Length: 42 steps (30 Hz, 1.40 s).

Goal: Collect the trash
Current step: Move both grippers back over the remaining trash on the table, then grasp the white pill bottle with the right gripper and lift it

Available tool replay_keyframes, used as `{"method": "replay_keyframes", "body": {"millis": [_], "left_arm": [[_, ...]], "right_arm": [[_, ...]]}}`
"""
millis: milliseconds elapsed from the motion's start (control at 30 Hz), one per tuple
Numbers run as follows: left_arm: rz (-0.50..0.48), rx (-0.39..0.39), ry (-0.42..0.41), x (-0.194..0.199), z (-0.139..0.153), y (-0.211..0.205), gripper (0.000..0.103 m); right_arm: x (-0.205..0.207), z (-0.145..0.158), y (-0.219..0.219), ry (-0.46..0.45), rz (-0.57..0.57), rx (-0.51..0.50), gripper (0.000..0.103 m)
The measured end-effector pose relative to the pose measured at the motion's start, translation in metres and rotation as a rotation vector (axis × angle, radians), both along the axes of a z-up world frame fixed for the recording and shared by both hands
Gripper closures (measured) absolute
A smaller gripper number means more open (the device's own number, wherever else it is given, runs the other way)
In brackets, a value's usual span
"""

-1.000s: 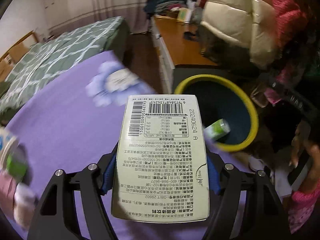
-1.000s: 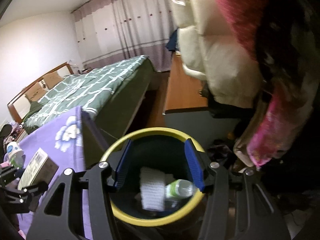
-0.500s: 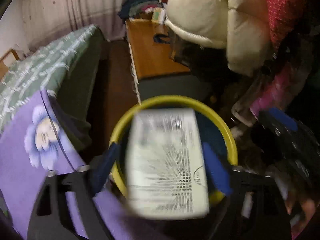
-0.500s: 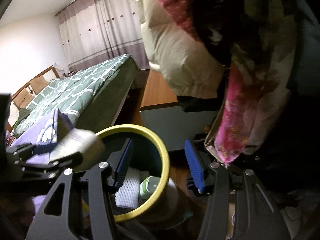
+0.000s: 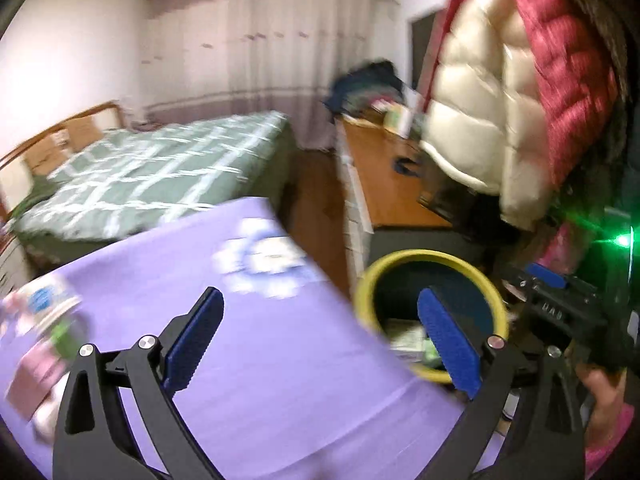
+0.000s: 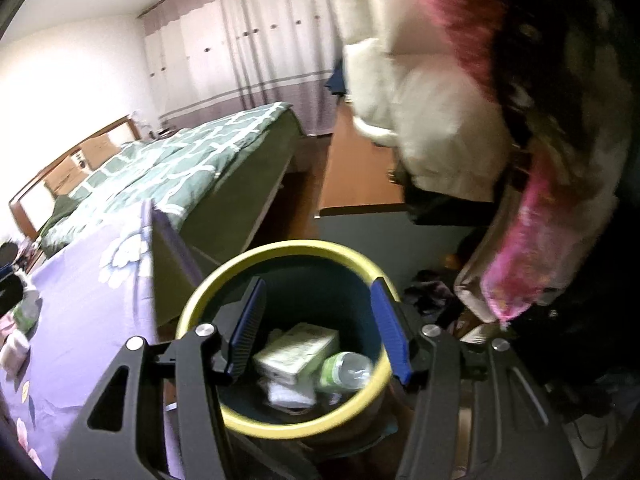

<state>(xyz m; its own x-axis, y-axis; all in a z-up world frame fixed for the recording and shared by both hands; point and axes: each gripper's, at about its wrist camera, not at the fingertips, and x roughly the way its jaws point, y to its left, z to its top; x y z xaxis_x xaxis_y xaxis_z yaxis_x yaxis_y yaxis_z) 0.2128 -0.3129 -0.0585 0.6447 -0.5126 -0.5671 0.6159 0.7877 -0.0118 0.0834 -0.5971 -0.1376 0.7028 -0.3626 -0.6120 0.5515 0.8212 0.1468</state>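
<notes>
The yellow-rimmed trash bin (image 6: 304, 246) stands on the floor beside the purple-clothed table (image 5: 280, 360). Inside it lie a pale printed carton (image 6: 298, 350), a green-labelled plastic bottle (image 6: 344, 370) and a white wad (image 6: 288, 394). My left gripper (image 5: 320, 296) hangs over the table edge, left of the bin (image 5: 424, 256); its jaws are opening wide with nothing between them. My right gripper (image 6: 319, 282) hovers over the bin mouth, open and empty. A white bottle (image 5: 44, 304) and pink items (image 5: 28, 376) lie blurred at the table's left.
A green quilted bed (image 5: 160, 176) fills the back left. A wooden desk (image 5: 384, 184) runs behind the bin, and puffy white and red jackets (image 5: 500, 100) hang over it at the right. A hand (image 5: 600, 384) holds the right gripper's body.
The left gripper carried the carton over the bin, let it go and opened, then swung back toward the table. The carton now lies in the bin. The right gripper swung aside and returned.
</notes>
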Motion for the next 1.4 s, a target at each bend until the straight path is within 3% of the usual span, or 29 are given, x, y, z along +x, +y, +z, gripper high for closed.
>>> {"method": "replay_keyframes", "body": {"millis": [367,700,900,1100,1300,1400], "left_arm": [[0.394,-0.042,-0.124,-0.004,0.002,0.229,0.005],[0.679,-0.086,-0.089,0.005,-0.031,0.369,0.005],[0.776,-0.131,-0.102,0.000,-0.032,0.399,0.005],[0.799,-0.110,-0.145,-0.006,-0.028,0.389,0.005],[0.787,-0.113,-0.145,-0.007,-0.027,0.383,0.005],[0.783,-0.114,-0.145,-0.010,-0.026,0.381,0.005]], "right_arm": [[0.057,0.021,0.099,0.006,0.191,-0.062,0.047],[0.115,0.034,0.213,0.021,0.457,-0.081,0.047],[0.138,0.030,0.277,0.040,0.606,-0.053,0.047],[0.150,0.019,0.326,0.051,0.763,0.025,0.047],[0.154,0.005,0.362,0.079,0.940,0.068,0.033],[0.161,0.001,0.379,0.096,0.987,0.024,0.023]]}}
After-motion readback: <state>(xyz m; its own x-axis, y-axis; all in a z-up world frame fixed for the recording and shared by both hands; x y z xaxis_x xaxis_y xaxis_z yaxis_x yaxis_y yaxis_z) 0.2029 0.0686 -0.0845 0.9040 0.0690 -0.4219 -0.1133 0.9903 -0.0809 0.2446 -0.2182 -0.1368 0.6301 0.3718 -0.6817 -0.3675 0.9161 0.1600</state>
